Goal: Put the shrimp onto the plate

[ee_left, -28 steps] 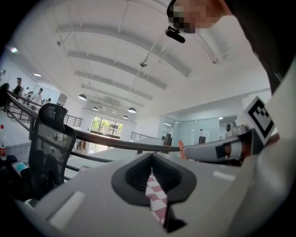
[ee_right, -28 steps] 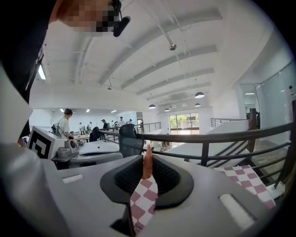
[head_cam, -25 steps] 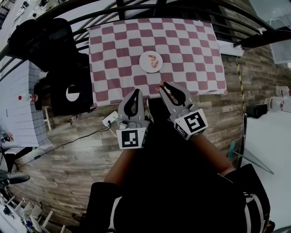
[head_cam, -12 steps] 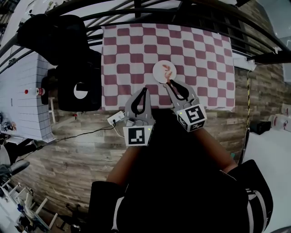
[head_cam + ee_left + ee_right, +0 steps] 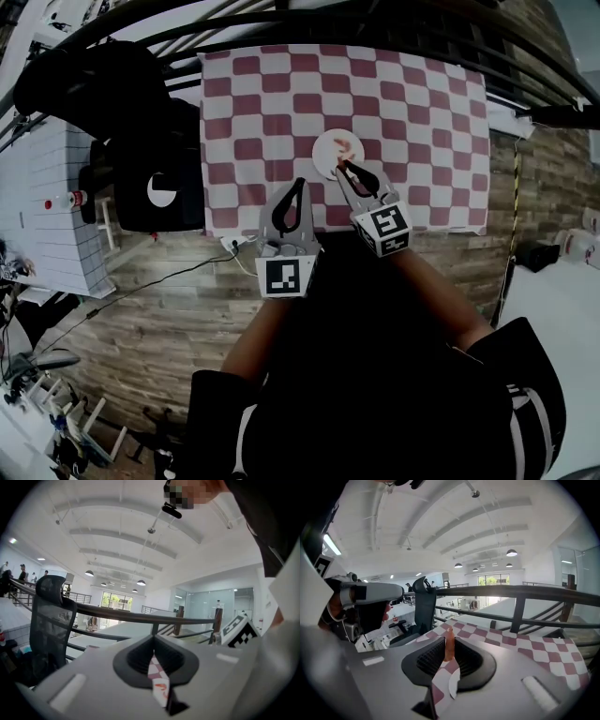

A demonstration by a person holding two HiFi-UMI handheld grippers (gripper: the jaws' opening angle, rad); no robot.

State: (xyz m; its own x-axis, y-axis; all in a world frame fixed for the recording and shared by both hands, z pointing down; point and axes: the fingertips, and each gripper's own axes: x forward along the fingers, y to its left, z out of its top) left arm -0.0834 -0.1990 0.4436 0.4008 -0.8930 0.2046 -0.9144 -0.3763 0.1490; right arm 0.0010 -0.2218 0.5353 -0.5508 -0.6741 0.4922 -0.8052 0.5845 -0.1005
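Note:
A small white plate lies mid-front on the red-and-white checked table, with an orange shrimp lying on it. My right gripper hangs over the plate's near rim, shut on a second shrimp that stands pinched between the jaw tips; the plate's rim shows below the jaws. My left gripper is shut and holds nothing, a little left of the plate above the table's front part. Through its narrow slit I see a strip of cloth and the plate with shrimp.
A black office chair stands against the table's left side. A dark railing runs behind the table. A white power strip with a cable lies on the wooden floor below the front edge.
Both grippers have moved forward from the table's front edge. The right one, carrying the shrimp, has gone from short of the plate to over its near rim.

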